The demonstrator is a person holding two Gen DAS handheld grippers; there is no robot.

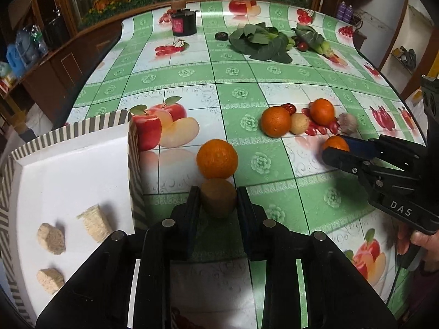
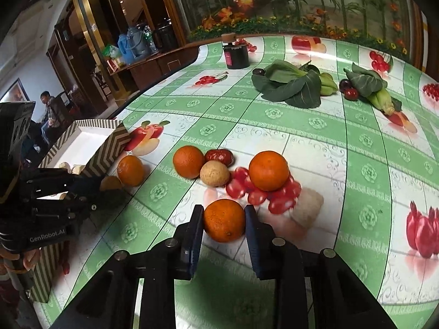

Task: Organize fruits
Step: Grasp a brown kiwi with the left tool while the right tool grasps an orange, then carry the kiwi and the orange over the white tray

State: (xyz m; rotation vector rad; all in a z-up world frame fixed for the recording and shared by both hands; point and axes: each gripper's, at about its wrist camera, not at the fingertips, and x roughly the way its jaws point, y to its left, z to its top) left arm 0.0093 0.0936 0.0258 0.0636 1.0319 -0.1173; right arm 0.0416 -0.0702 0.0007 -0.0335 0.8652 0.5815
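A: Striped box (image 1: 82, 148) at nine o'clock on the worktop (image 1: 241, 74), lid off, white inside. Three pale crumbly blocks (image 1: 94, 223) in it, apart from one another, no fruit.

B: Left hand-held gripper (image 1: 218, 200) at six o'clock, jaws nearly closed, pads pressed on both sides of a brown kiwi (image 1: 218, 196). An orange (image 1: 216, 159) just beyond, at twelve o'clock from the kiwi, touching it or nearly so.

A: Right hand-held gripper (image 2: 224, 223) narrowed around a second orange (image 2: 224, 223); left pad touching the peel, right pad right at it, contact there hard to tell. Fruit on the cloth.

B: Loose cluster past it at twelve o'clock: two more oranges (image 2: 269, 170), a tan round fruit (image 2: 214, 176), a red date (image 2: 219, 156) behind. Something pale and blurred (image 2: 308, 205) at two o'clock.

A: Far edge, at twelve o'clock: black canister (image 1: 183, 23), closed, contents hidden. Leafy greens (image 1: 260, 44) to its right, at three o'clock from it.
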